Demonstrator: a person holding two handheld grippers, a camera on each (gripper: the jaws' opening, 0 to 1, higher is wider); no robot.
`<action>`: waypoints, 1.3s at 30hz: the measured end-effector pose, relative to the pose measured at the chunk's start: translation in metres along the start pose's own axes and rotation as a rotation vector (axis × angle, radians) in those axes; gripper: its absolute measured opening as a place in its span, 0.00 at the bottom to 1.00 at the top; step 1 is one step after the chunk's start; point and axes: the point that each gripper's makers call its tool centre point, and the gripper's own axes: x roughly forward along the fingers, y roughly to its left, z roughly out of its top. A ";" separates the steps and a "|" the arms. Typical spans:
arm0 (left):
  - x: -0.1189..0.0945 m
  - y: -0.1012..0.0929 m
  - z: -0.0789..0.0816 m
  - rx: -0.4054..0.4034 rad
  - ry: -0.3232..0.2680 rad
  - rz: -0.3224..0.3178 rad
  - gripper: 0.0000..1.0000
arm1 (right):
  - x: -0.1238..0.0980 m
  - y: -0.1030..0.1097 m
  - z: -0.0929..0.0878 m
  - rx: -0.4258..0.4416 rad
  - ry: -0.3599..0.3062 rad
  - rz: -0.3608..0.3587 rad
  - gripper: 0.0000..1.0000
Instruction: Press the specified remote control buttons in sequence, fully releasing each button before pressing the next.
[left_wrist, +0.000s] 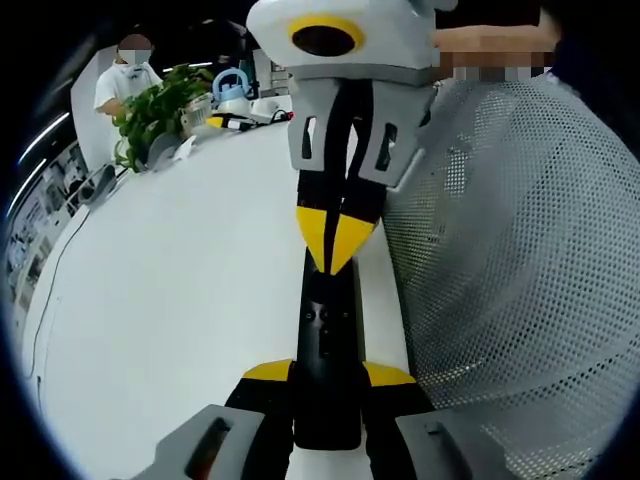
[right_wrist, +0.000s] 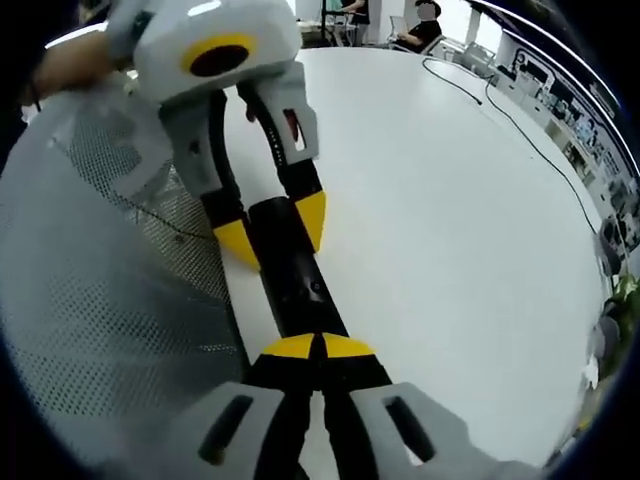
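left gripper (left_wrist: 327, 375): fingers closed part-way onto the remote (left_wrist: 327, 345), one yellow tip on each long edge at its near end. Holding it, button face up.
remote: black slim bar at the counter (left_wrist: 180, 300) edge, long axis straight along the left gripper's line, running away toward the right gripper.
right gripper (right_wrist: 318, 347): fingers closed tip to tip, nothing held. Joined tips sit over the remote's (right_wrist: 295, 275) far end, the end opposite the left grip. Contact with a button: cannot tell.
key relation: remote lies directly ahead of the right tips, on-axis; the right gripper is the presser, the left is the clamp.
next (judgement): press down, then lift fully clear.
side: grey mesh (left_wrist: 520, 250) beside the remote.
far: plant (left_wrist: 160, 110), person at the counter's far end.
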 end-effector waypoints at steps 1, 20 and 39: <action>0.000 0.000 0.000 -0.001 0.000 0.000 0.25 | 0.000 0.000 0.000 0.011 -0.009 0.004 0.00; 0.000 0.000 0.000 0.002 0.003 -0.001 0.25 | 0.006 0.005 0.009 -0.057 -0.001 0.002 0.00; 0.001 0.000 0.000 0.007 0.004 -0.005 0.25 | 0.004 0.009 0.018 -0.079 -0.075 0.056 0.00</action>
